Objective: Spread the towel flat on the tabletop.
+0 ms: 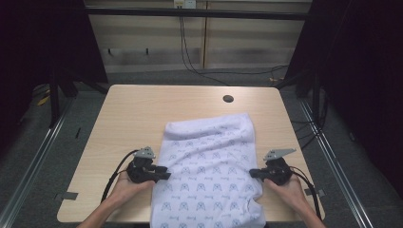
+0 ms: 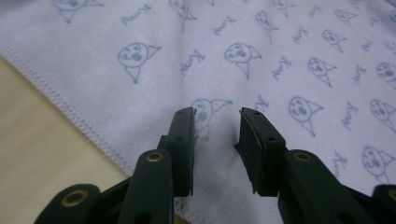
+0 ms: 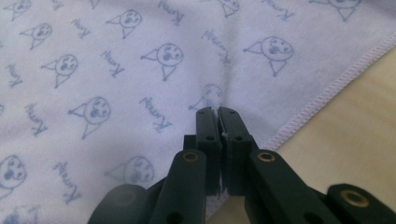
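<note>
On the pale wooden surface (image 1: 128, 114) in front of me lies a white shirt (image 1: 209, 166) printed all over with small blue faces and script. It covers the middle of the near half and runs off the near edge toward me, its far end bunched into soft folds short of a small dark round hole (image 1: 228, 99) in the surface. Beyond the far edge, dark cables (image 1: 190, 57) hang down a light panelled wall to the grey floor.

My two hands come in from the near edge, one at each long side of the shirt, well apart with the whole width of cloth between them. Each holds a black gripper topped by a grey three-cornered plate, with a cable trailing back along my wrist.

My left gripper (image 1: 161, 173) points inward over the shirt's left hem. In the left gripper view (image 2: 215, 140) its jaws stand apart above the cloth just inside the stitched hem (image 2: 70, 109), with printed fabric showing in the gap and neither pad pressing on it.

My right gripper (image 1: 253, 173) reaches in at the shirt's right edge. In the right gripper view (image 3: 217, 122) its jaws are together, clamped on a thin pinch of the white cloth, which creases upward from the tips, with the stitched hem and bare wood just beside them.
</note>
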